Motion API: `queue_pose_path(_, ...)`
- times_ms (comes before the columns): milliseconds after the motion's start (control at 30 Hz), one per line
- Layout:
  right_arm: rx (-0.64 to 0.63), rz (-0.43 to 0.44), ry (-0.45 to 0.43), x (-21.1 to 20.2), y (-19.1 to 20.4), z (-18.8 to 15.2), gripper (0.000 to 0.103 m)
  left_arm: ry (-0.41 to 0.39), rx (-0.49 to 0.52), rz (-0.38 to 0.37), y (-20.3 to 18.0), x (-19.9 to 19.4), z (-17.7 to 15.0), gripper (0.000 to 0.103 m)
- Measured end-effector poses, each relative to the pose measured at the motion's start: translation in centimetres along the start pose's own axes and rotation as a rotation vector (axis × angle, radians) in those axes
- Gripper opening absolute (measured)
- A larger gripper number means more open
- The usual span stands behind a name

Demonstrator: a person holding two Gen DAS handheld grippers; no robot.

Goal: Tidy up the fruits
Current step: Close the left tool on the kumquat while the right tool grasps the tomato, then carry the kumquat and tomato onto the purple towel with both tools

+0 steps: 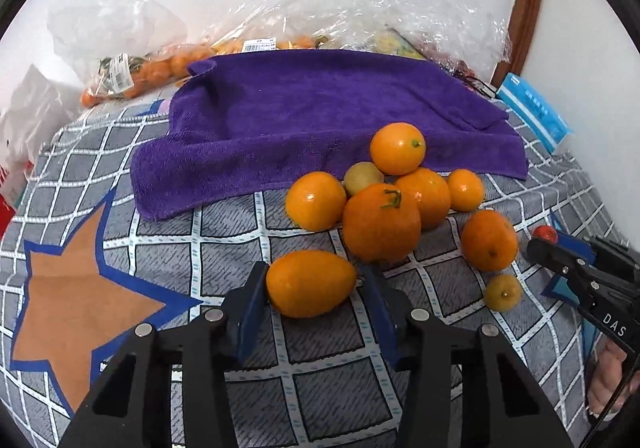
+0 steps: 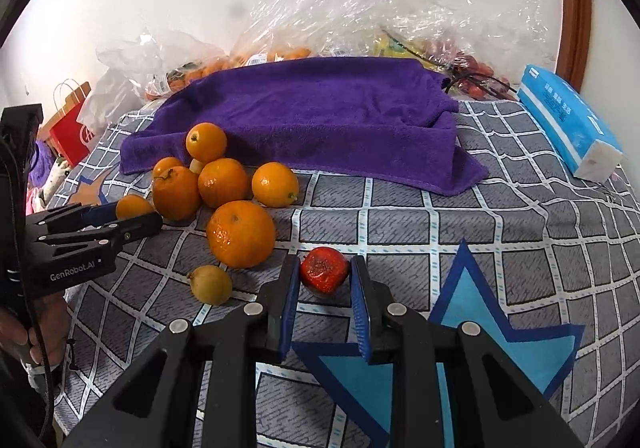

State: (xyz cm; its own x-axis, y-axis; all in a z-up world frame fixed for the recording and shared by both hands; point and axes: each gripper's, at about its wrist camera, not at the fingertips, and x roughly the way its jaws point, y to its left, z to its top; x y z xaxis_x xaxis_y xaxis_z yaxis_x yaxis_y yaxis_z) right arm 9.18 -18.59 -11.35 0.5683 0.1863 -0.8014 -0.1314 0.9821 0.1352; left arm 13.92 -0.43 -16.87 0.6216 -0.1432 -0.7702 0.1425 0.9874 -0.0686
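Note:
My left gripper (image 1: 314, 284) is shut on an oval orange fruit (image 1: 311, 283), held just above the checked cloth. A pile of orange citrus (image 1: 384, 204) lies beyond it at the purple towel's (image 1: 320, 120) front edge, with a small yellowish fruit (image 1: 503, 292) to the right. My right gripper (image 2: 325, 274) is shut on a small red fruit (image 2: 324, 270). In the right wrist view the citrus pile (image 2: 224, 184) lies left, the left gripper (image 2: 120, 222) beside it, a yellowish fruit (image 2: 211, 284) near front.
A checked grey tablecloth (image 2: 480, 232) with star patterns covers the table. Clear plastic bags of fruit (image 1: 152, 72) lie behind the towel against the wall. A blue tissue pack (image 2: 568, 128) sits at the right. A red paper bag (image 2: 72, 128) stands off the left edge.

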Motion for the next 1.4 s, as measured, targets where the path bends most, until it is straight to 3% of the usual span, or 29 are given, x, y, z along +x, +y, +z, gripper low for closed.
queue_pose_path(433, -0.004, -0.028, -0.050, -3.2, 0.4, 1.4, 0.025, -0.004, -0.070, 0.002, 1.1, -2.6, 0.0, 0.045)
queue_pose_path(867, 0.030, -0.071, -0.152, -6.9, -0.3, 6.6, 0.025, -0.094, -0.079, 0.020, 1.5, -7.4, 5.1, 0.045)
queue_pose_path(1133, 0.040, -0.081, -0.193, -6.7, -0.8, 9.5, 0.025, -0.132, -0.096, 0.020, 2.1, -7.4, 8.1, 0.045)
queue_pose_path(1400, 0.042, -0.087, -0.208, -4.1, -1.4, 12.2, 0.025, -0.158, -0.097, 0.020, 2.7, -4.9, 11.0, 0.045)
